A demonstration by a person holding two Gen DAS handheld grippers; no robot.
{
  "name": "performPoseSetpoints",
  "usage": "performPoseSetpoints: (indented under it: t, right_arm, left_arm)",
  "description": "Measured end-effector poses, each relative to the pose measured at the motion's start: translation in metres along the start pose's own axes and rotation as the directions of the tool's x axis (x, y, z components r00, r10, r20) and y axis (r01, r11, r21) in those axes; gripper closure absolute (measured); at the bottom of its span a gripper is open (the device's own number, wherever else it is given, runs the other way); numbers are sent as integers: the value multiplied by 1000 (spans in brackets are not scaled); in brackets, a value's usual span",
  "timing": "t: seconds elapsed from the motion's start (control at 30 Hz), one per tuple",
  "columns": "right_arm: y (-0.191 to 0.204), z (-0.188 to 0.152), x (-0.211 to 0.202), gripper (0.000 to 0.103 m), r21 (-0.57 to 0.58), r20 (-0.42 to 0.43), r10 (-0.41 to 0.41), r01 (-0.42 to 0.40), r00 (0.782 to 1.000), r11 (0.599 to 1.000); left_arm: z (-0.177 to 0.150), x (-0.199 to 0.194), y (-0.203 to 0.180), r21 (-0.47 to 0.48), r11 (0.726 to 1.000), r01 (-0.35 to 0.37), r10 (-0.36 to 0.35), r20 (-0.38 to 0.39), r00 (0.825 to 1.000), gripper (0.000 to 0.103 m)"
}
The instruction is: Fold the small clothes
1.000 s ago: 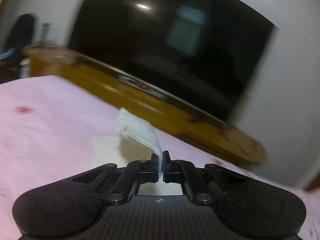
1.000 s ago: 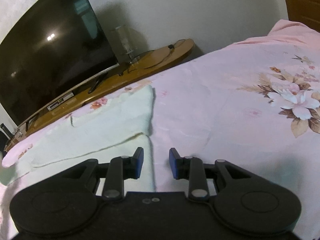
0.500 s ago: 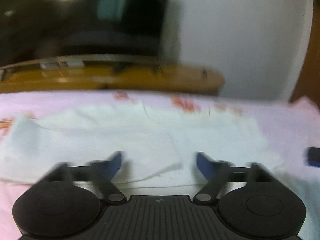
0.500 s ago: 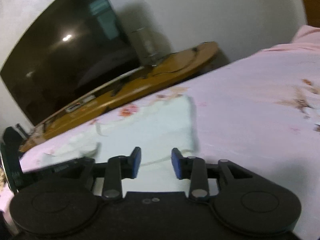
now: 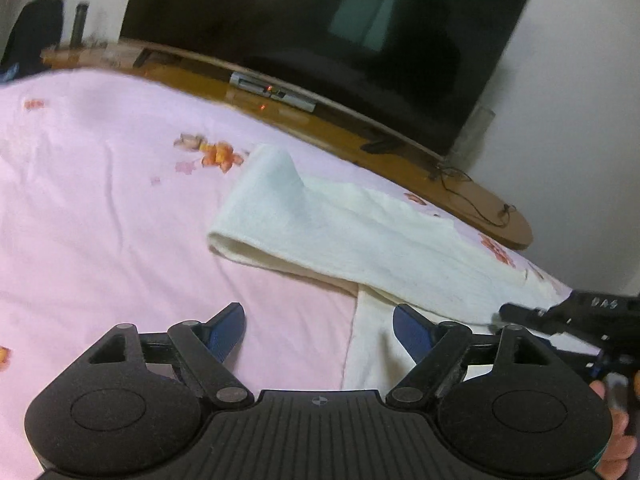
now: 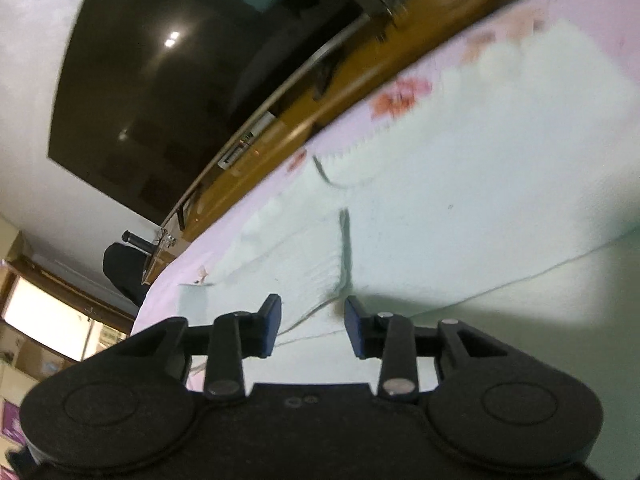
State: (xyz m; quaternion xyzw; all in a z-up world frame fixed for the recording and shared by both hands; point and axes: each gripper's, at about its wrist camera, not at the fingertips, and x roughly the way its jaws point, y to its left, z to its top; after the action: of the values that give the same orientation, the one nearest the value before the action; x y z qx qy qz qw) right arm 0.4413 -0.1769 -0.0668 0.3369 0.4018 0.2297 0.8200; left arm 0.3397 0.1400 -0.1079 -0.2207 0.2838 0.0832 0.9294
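Observation:
A small white knitted garment (image 5: 352,236) lies on the pink floral bedsheet (image 5: 100,184), its upper part folded over into a long band with a rolled left end. My left gripper (image 5: 318,330) is open and empty, just in front of the garment's lower edge. My right gripper (image 6: 312,326) is open and low over the same garment (image 6: 460,200), with a folded corner edge between its fingers. The right gripper also shows at the right edge of the left wrist view (image 5: 576,312).
A wooden TV bench (image 5: 320,120) runs along the far side of the bed with a large dark television (image 5: 320,28) and a set-top box (image 5: 272,90) on it. A white wall stands behind. A cable (image 5: 472,200) lies on the bench's right end.
My left gripper let go of the garment and opened wide, then swung left. My right gripper moved down and forward onto the garment and opened a little wider.

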Motion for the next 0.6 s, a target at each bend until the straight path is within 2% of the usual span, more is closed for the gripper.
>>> performPoseSetpoints:
  t: [0.1,0.13,0.17,0.3,0.37,0.47,0.5,0.6]
  right_arm:
    - [4,3,11,93,-14,7,-24,24,1000,1000]
    - [8,5,12,97,-38,10,-37,38,999,999]
    - [14,6,10,98,-78,27,-48,50,998,996]
    - [40,14,-26,98,-218,161,11,25,987,976]
    - [48,23,-52,98,-257,240,31,33,970,966]
    - [50,38,-81,98,-293,303,28,65,953,954]
    - [48,42,-90,98,-297,318,21,79,948,952]
    - [39,53,-109,98,-290,363,-3,116,932,950]
  left_arm:
    - [-10,9,-1,-8,1000,-11,11,12,1000,22]
    - [-10,10,-5,-3,1000,-18,18,15,1000,22]
    - [-11,15,-6,-4,1000,-12,12,15,1000,22]
    - [-13,21,-9,-6,1000,28,-28,24,999,22]
    - [-12,24,-11,0,999,33,-33,32,999,33]
    - [-10,30,-7,-31,998,50,-48,37,998,51]
    - [-9,34,-6,-35,998,51,-50,32,998,54]
    - [-8,36,-9,-18,999,51,-50,27,998,54]
